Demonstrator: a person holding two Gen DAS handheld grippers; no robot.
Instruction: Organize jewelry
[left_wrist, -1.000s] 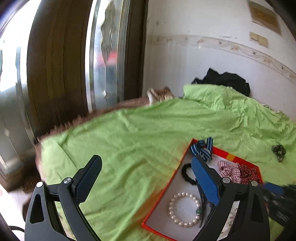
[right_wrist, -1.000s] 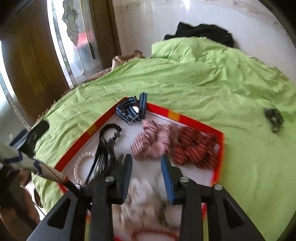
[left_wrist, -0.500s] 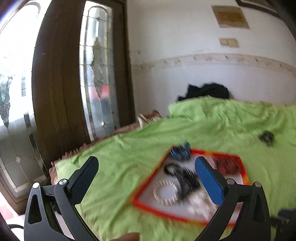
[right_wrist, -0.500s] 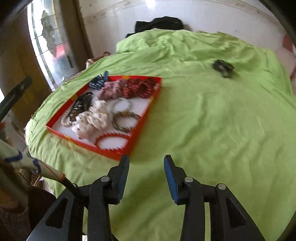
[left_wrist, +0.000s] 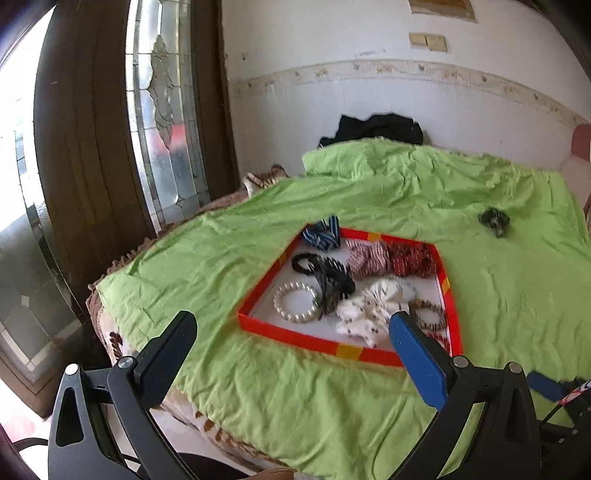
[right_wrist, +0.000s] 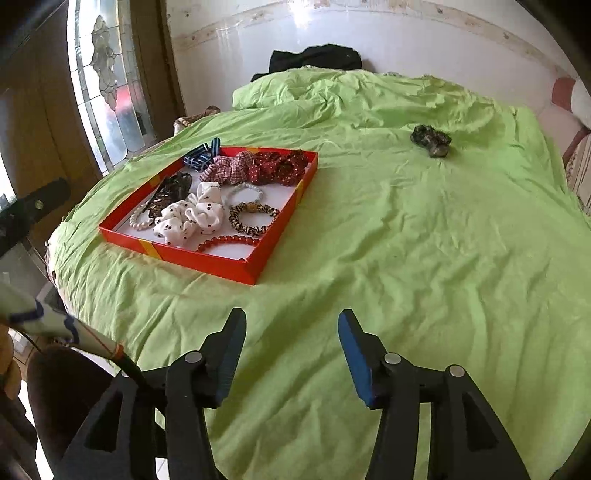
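We hold both grippers above the near edge of the green sheet (right_wrist: 406, 240), and neither grips anything. Our left gripper (left_wrist: 291, 332) has its jaws spread wide; our right gripper (right_wrist: 291, 332) is parted too, with only bare sheet between its fingers. The red tray (right_wrist: 221, 264) sits on the sheet toward the left, ahead of us. Inside it we see a pearl bracelet (left_wrist: 295, 304), a black hair clip (left_wrist: 332, 280), a white spotted scrunchie (right_wrist: 192, 218), a red bead bracelet (right_wrist: 229, 240), a leopard-print band (right_wrist: 253, 218), checked and red scrunchies along the far wall, and a blue striped bow (right_wrist: 203, 153) at the far corner. One dark scrunchie (right_wrist: 431, 140) lies alone on the sheet, well apart from the tray.
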